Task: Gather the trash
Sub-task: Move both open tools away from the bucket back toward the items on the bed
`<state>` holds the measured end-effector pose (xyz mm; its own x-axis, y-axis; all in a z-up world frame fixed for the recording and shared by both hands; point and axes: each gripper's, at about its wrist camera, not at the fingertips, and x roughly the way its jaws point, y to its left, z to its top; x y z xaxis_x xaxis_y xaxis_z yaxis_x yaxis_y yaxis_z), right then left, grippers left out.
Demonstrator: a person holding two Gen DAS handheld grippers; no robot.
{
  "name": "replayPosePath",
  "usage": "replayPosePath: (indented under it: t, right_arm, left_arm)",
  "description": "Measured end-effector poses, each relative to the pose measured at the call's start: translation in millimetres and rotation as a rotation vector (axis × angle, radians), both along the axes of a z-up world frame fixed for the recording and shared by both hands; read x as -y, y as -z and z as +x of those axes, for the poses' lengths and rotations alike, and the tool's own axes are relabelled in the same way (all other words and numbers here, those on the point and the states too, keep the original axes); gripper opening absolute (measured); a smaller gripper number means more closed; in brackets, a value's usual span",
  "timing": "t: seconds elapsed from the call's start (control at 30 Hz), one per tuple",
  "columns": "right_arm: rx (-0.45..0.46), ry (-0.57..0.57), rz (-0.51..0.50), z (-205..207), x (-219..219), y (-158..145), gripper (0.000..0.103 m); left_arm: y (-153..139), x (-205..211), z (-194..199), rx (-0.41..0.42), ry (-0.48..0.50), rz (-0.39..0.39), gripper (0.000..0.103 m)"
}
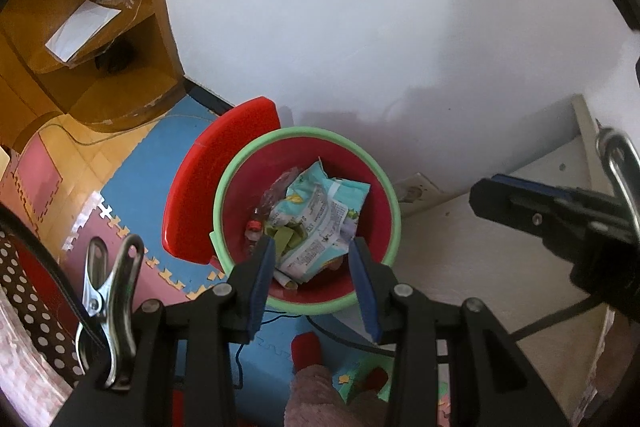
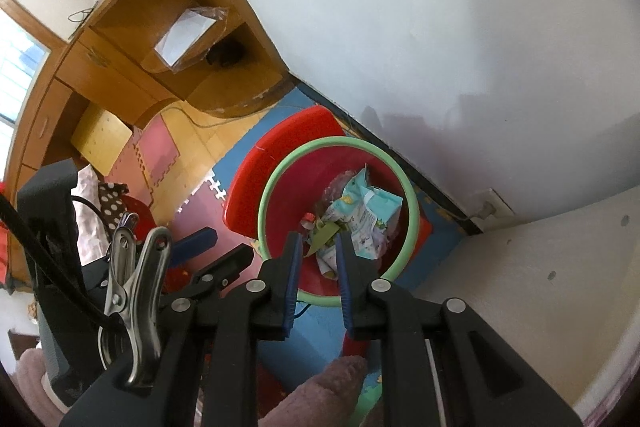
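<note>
A red bucket with a green rim (image 1: 384, 183) (image 2: 276, 179) stands on the foam floor mat by the white wall. In it lie a crumpled light-blue wrapper (image 1: 328, 211) (image 2: 372, 215), a green paper scrap (image 1: 289, 237) (image 2: 325, 234) and a small red-capped bottle (image 1: 253, 227). My left gripper (image 1: 312, 243) hovers over the bucket's near side, open and empty. My right gripper (image 2: 318, 239) hangs above the same bucket, its jaws slightly apart with nothing pressed between the pads. The green scrap shows through the gap but lies in the bucket below. The right gripper (image 1: 492, 195) shows at the right of the left wrist view.
A red plastic lid or seat (image 1: 208, 179) leans against the bucket's left side. A wooden desk (image 2: 120, 67) with a plastic-wrapped paper stands at the back left. A wall socket (image 1: 416, 191) and cables sit near the bucket. A fuzzy mauve slipper or sleeve (image 1: 312, 395) is below.
</note>
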<state>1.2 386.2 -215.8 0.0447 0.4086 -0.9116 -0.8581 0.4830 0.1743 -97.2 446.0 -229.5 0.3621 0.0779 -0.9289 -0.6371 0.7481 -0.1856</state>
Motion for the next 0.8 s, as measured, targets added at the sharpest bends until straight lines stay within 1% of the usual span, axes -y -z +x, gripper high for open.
replayPosePath:
  t: [0.27,0.5,0.8]
  right_arm:
    - [0.041,-0.011,0.053,-16,26,-23,0.019]
    - [0.076,-0.028,0.117,-30,48,-47,0.019]
    - [0.131,-0.087,0.219,-58,86,-84,0.019]
  left_arm:
    - [-24,14,-9,0.029,0.004,0.005,0.04]
    - [-48,26,-18,0.051,0.013,0.041,0.04]
    - [-84,48,-36,0.079,0.002,0.09,0.04]
